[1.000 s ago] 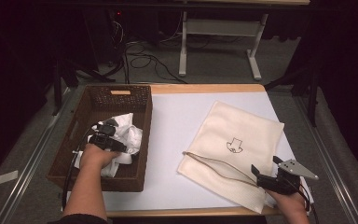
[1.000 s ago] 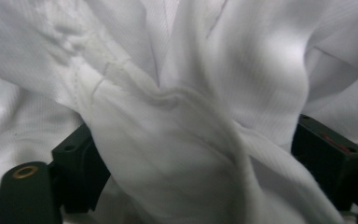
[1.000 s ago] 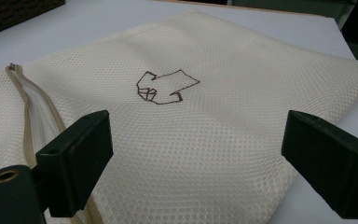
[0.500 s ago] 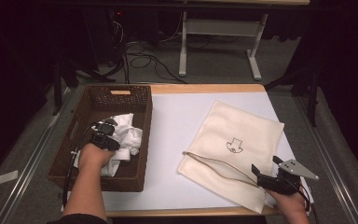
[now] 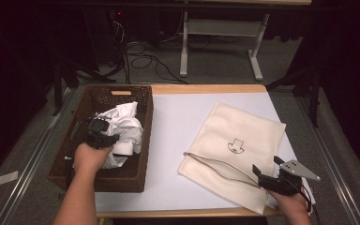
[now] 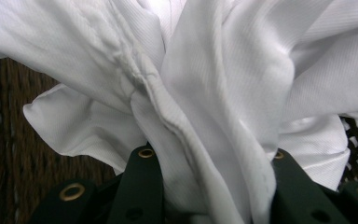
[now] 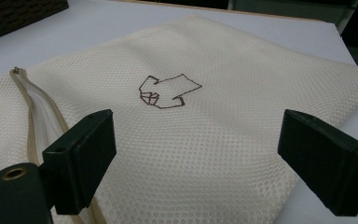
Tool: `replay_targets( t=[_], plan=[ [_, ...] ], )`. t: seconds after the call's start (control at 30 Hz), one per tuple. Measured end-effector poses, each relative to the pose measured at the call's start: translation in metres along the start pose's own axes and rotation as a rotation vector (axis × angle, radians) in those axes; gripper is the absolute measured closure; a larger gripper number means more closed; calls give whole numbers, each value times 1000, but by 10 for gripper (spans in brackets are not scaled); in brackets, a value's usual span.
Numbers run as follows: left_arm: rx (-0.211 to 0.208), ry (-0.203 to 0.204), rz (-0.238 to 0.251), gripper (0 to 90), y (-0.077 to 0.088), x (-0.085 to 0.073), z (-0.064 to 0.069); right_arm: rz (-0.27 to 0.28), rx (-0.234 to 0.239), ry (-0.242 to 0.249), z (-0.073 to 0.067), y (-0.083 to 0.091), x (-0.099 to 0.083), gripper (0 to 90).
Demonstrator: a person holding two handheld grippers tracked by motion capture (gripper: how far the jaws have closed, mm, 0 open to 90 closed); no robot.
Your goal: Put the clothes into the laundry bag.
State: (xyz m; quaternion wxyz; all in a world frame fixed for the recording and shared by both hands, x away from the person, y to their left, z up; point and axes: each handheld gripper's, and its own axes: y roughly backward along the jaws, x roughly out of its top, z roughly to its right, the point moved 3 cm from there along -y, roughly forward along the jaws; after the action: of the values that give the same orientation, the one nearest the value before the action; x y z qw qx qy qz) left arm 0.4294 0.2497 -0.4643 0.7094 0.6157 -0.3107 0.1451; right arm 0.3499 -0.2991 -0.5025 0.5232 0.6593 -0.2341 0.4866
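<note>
Broadly, the table carries a brown wicker basket at its left and a cream mesh bag at its right, well apart. The bag lies flat, a small dark garment outline printed on it and a zipper along its near edge. A crumpled white cloth sits in the basket. The left hand-held gripper is clamped on a fold of the cloth. The right hand-held gripper hovers over the bag's near corner, jaws wide apart.
</note>
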Motion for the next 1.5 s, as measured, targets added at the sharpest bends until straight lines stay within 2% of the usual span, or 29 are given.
replay_targets(
  t=[0.03, 0.07, 0.1, 0.13, 0.17, 0.2, 0.27, 0.37, 0.4, 0.43, 0.5, 0.53, 0.6, 0.63, 0.67, 0.73, 0.77, 0.8, 0.9, 0.93, 1.0, 1.03, 1.1, 1.17, 1.2, 1.23, 1.27, 1.33, 1.5],
  plan=[
    [0, 0, 0, 722, 0, 0, 0, 0, 0, 0, 0, 0, 0, 121],
    [-2, -14, 69, 721, 7, 1, 2, 1, 3, 1, -1, 0, 0, 121],
    [-2, -14, 69, 721, 7, 1, 2, 1, 3, 1, -1, 0, 0, 121],
    [-12, 3, 133, 721, 13, 0, 0, 9, 5, 12, -1, 1, 1, 122],
    [-12, 3, 133, 721, 13, 0, 0, 9, 5, 10, -1, 1, 0, 122],
    [-14, 30, 187, 721, 18, -2, -4, 10, 3, 4, 0, 1, 0, 125],
    [-21, 35, 214, 721, 21, -2, -4, 10, 2, 4, 1, 1, 0, 127],
    [-4, 15, 303, 721, 30, -2, -3, 13, -12, -4, 4, 0, -1, 133],
    [0, -1, 355, 720, 36, -2, -1, 22, -18, -5, 4, 0, 0, 137],
    [0, -1, 355, 720, 36, -2, -1, 27, -19, -3, 4, 1, -1, 138],
    [6, -18, 417, 720, 43, -4, 0, 48, -13, 7, 4, 2, -1, 139],
    [6, -18, 417, 720, 43, -4, 0, 48, -13, 7, 4, 2, -1, 139],
    [12, -14, 497, 720, 52, -6, -1, 85, -14, 6, 1, 5, 0, 139],
    [12, -14, 497, 720, 52, -6, -1, 85, -14, 6, 1, 5, 0, 139],
    [23, -11, 533, 720, 55, -6, -1, 95, -14, 4, 1, 6, 0, 139],
    [4, 23, 565, 720, 59, -7, -6, 111, -26, 14, -1, 10, 2, 139],
    [4, 23, 565, 721, 59, -7, -6, 111, -26, 14, -1, 10, 2, 139],
    [1, 33, 605, 721, 64, -9, -8, 116, -48, 13, -2, 14, 2, 141],
    [7, 31, 646, 722, 70, -11, -8, 122, -56, 8, -1, 18, 0, 141],
    [25, 8, 678, 722, 75, -12, -5, 125, -74, 8, 0, 22, -1, 144],
    [89, -41, 692, 722, 80, -11, 2, 128, -85, 3, 1, 24, -3, 146],
    [89, -41, 692, 721, 80, -11, 2, 128, -85, 3, 1, 24, -3, 146],
    [131, -92, 725, 722, 86, -10, 11, 125, -95, -4, 3, 24, -6, 147],
    [139, -98, 740, 722, 89, -10, 13, 122, -94, 0, 3, 23, -7, 147],
    [152, -105, 779, 722, 95, -10, 16, 123, -90, 2, 3, 23, -7, 147],
    [152, -105, 779, 722, 95, -10, 16, 123, -87, 4, 3, 23, -7, 147],
    [149, -104, 823, 722, 102, -11, 19, 124, -83, 8, 3, 23, -7, 147],
    [172, -121, 845, 722, 107, -11, 23, 130, -76, 14, 3, 23, -7, 147],
    [170, -143, 870, 722, 114, -9, 31, 134, -66, 13, 2, 23, -6, 148]
  ],
)
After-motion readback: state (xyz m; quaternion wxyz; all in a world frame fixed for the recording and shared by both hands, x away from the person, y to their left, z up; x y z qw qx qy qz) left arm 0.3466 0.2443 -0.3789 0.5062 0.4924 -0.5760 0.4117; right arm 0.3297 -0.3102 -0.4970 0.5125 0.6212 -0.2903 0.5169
